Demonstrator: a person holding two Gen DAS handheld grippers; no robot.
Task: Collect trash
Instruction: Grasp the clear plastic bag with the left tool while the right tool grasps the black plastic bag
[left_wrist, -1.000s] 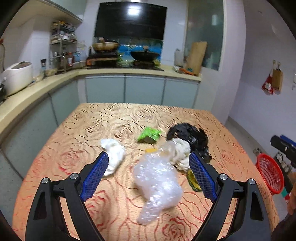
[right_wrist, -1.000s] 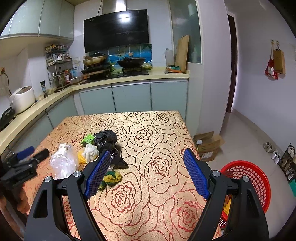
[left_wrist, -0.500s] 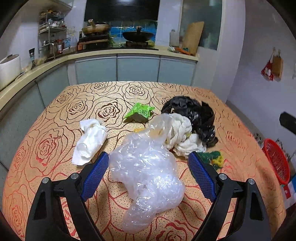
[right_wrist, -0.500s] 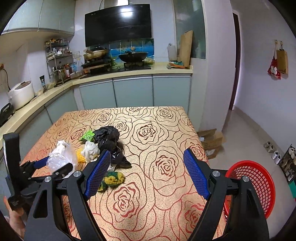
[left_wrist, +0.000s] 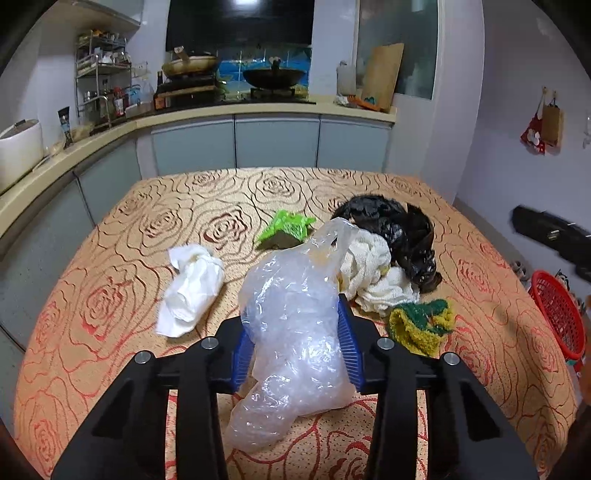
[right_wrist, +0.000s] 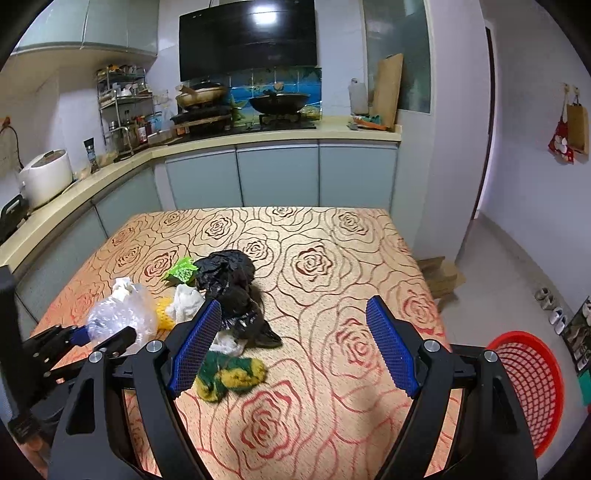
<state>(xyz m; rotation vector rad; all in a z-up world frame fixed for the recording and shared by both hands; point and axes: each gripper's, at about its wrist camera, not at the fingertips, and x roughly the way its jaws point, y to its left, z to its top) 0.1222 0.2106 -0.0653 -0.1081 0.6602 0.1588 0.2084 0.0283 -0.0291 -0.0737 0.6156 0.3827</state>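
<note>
My left gripper (left_wrist: 295, 343) is closed on the clear plastic bag (left_wrist: 295, 332) near the front of the worktop (left_wrist: 110, 295); my right gripper (right_wrist: 291, 347) hangs wide and empty. I judge it best to squeeze firmly and lift slowly, since the film may slip, then carry it to the red basket (right_wrist: 528, 384). The bag hides my pads' contact, and the basket is cut off by the frame edge.

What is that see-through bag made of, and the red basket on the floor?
The clear bag, pinched in the left hand-held gripper, looks like thin glossy plastic film: it crinkles, shines and shows the tablecloth through. The red basket seems moulded plastic with an open mesh wall, though painted wire cannot be ruled out.
</note>
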